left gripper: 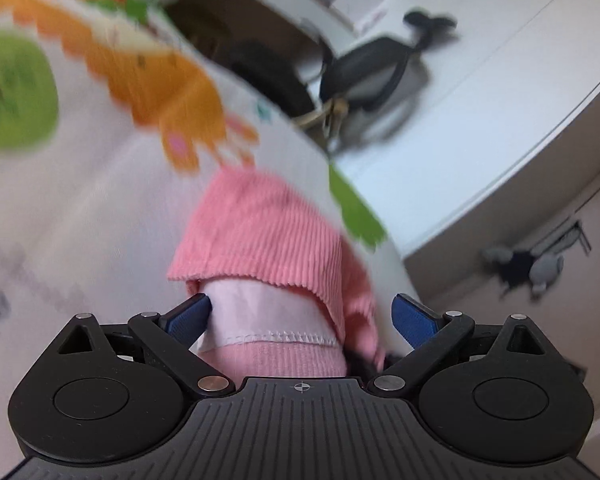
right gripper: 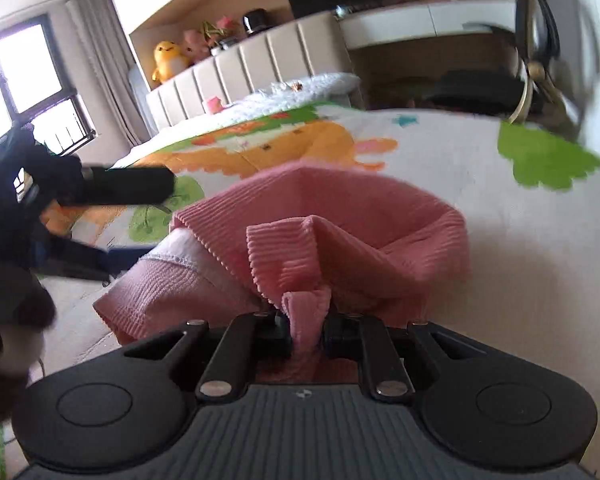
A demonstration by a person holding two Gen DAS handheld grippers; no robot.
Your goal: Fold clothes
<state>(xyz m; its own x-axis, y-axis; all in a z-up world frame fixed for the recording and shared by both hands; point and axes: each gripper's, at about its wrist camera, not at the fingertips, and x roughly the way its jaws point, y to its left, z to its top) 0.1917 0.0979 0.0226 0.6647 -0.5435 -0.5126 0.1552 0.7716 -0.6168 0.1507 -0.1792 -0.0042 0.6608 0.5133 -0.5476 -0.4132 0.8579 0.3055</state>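
Note:
A pink ribbed garment (left gripper: 268, 240) lies bunched on a cartoon-print sheet (left gripper: 80, 200). My left gripper (left gripper: 302, 316) is open, its blue pads (left gripper: 188, 318) on either side of the garment's hem, with the pale inner lining showing between them. In the right wrist view the same garment (right gripper: 340, 220) is folded over in a heap, and my right gripper (right gripper: 306, 334) is shut on a pinched fold of it. The left gripper (right gripper: 88, 256) shows at the left edge, blurred.
The sheet (right gripper: 480, 208) covers a bed with a padded headboard (right gripper: 260, 60) and plush toys (right gripper: 168, 60) behind. A dark office chair (left gripper: 376, 72) stands beyond the bed's edge on a pale floor (left gripper: 480, 80). A window (right gripper: 20, 72) is at far left.

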